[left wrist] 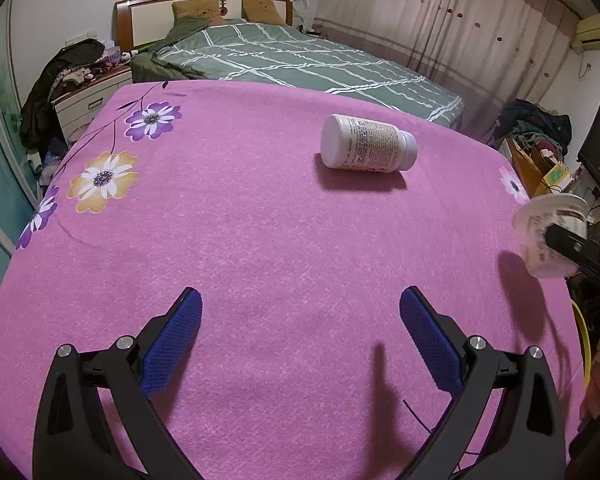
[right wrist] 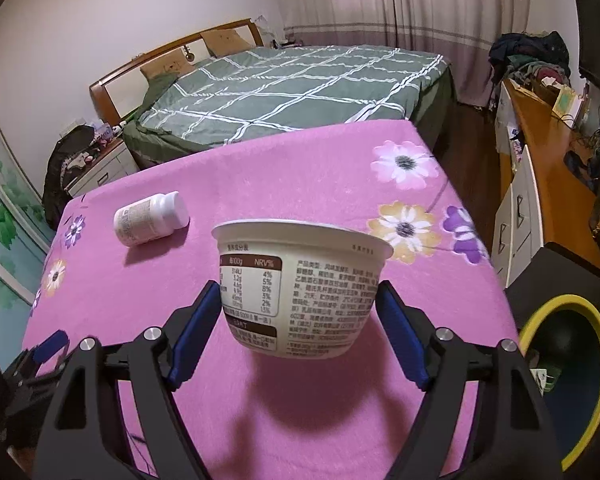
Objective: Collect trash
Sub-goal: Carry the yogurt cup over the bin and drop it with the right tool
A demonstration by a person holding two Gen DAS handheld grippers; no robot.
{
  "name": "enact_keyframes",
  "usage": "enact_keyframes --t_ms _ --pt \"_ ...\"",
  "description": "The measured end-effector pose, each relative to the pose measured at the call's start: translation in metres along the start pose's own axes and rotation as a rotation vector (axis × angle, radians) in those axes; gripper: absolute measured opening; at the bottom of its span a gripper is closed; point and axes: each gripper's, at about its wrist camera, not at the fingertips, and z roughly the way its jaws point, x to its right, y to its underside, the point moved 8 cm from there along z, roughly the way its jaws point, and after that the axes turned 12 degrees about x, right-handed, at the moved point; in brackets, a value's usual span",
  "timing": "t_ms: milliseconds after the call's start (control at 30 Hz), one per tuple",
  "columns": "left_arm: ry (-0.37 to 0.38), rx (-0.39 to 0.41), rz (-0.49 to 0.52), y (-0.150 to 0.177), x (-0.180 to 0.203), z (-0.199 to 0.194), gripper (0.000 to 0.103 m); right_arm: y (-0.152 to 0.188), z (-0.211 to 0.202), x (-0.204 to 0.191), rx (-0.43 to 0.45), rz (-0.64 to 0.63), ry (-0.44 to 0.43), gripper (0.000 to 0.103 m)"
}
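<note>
Right gripper [right wrist: 298, 312] tilts downward, fingers clamping a white cup [right wrist: 300, 288] above the pink desk [right wrist: 300, 168]. Left gripper [left wrist: 300, 320] hovers, fingers wide, empty. Bottle [left wrist: 367, 142] lies sideways.

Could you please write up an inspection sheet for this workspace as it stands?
Surface: pink floral cloth over the table.
Job's things: white pill bottle lying on its side; yogurt cup lifted off the cloth; yellow-rimmed bin beside the table.
Clutter: nothing seen.
Grippers: left gripper open, empty; right gripper clamped on the cup.
Cables: thin black wire near the left gripper.
Surroundings: bed, curtains, cluttered desk.
</note>
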Motion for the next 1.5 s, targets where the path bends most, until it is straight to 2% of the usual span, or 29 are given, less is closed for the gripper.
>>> enact_keyframes --t_ms 233,500,700,933,1167,1333,1500 --pt "-0.001 0.005 0.007 0.000 0.001 0.000 0.098 0.011 -0.039 0.048 0.037 0.053 0.059 0.075" --pt "0.000 0.014 0.015 -0.001 0.002 -0.002 0.098 0.021 -0.086 0.143 0.097 0.152 0.256 0.075" --pt "0.000 0.017 0.020 -0.001 0.004 -0.003 0.098 0.046 -0.101 0.213 0.073 0.241 0.386 0.075" --pt "0.001 0.016 0.019 -0.001 0.004 -0.003 0.098 0.066 -0.097 0.255 0.025 0.274 0.476 0.075" --pt "0.002 0.008 0.017 0.000 0.003 -0.002 0.098 0.064 -0.091 0.249 0.036 0.269 0.475 0.076" --pt "0.006 0.000 0.016 0.001 0.005 -0.001 0.098 0.047 -0.072 0.204 0.047 0.222 0.364 0.076" --pt "0.005 -0.020 0.014 0.003 0.009 -0.001 0.098 0.031 -0.042 0.139 0.044 0.135 0.216 0.076"
